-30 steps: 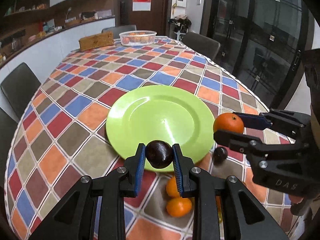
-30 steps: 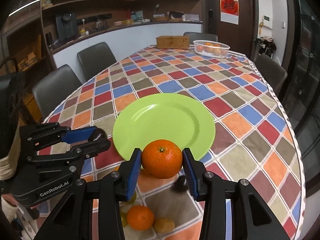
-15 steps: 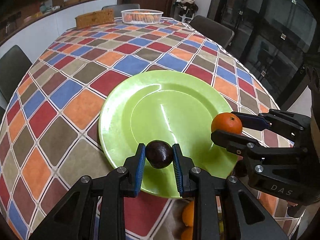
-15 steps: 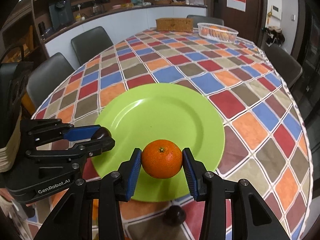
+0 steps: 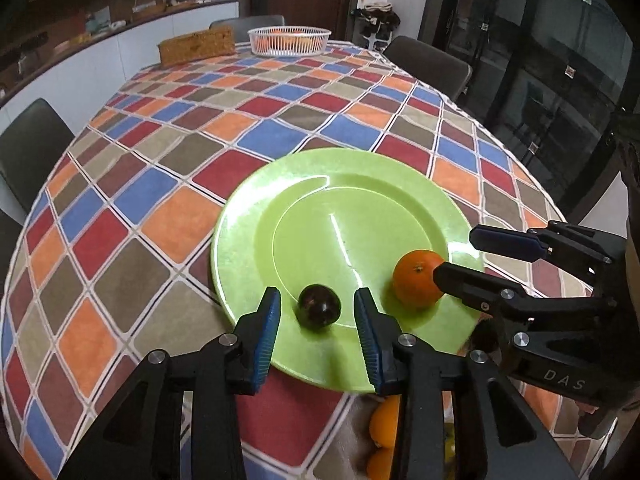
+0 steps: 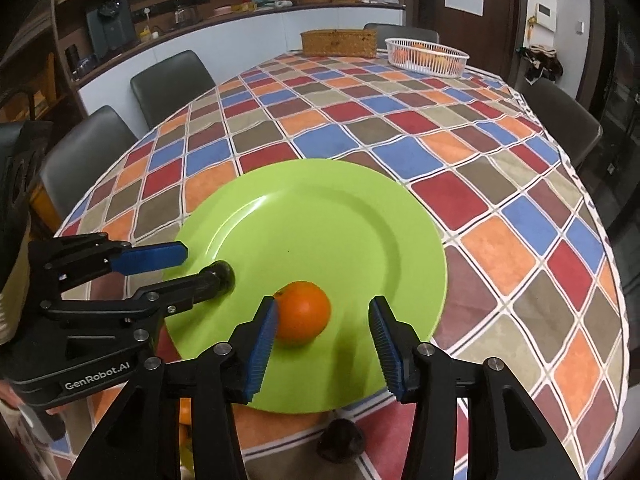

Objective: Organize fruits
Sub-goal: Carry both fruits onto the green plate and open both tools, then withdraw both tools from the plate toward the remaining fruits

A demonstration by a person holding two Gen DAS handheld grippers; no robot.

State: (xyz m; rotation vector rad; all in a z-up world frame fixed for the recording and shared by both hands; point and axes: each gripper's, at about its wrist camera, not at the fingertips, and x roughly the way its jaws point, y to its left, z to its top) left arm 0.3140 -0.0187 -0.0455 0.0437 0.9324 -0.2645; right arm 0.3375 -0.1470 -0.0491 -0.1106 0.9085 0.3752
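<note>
Under both tongs lies the checked tablecloth (image 5: 168, 184), and on it the large green plate (image 5: 348, 200), whose near rim sits just below the fingertips of both tools. Over that rim the left tongs (image 5: 316, 316) have just been opening: the dark round fruit (image 5: 319, 306), maybe a plum, stands between the blue pads with a gap on each side, so it is released and appears to rest on the plate. Beside them, on their right, the right tongs (image 6: 323, 324) have also just been opening. The orange (image 6: 302, 312) lies on the plate between the jaws, against the left pad or almost against it, and well apart from the right pad; I cannot tell if it really touches.

My worry is about rolling. Both fruits are round and the plate is smooth and shallow near its edge, so a pad that brushes a fruit while the tongs pull back could push it over the rim to the cloth. The orange is the more exposed one, because the pad is so close to it. The two tools also stand near each other, and one could knock the other.

Below the tongs, near the table edge, more oranges (image 5: 384, 424) and another dark fruit (image 6: 340, 446) wait on the cloth.
</note>
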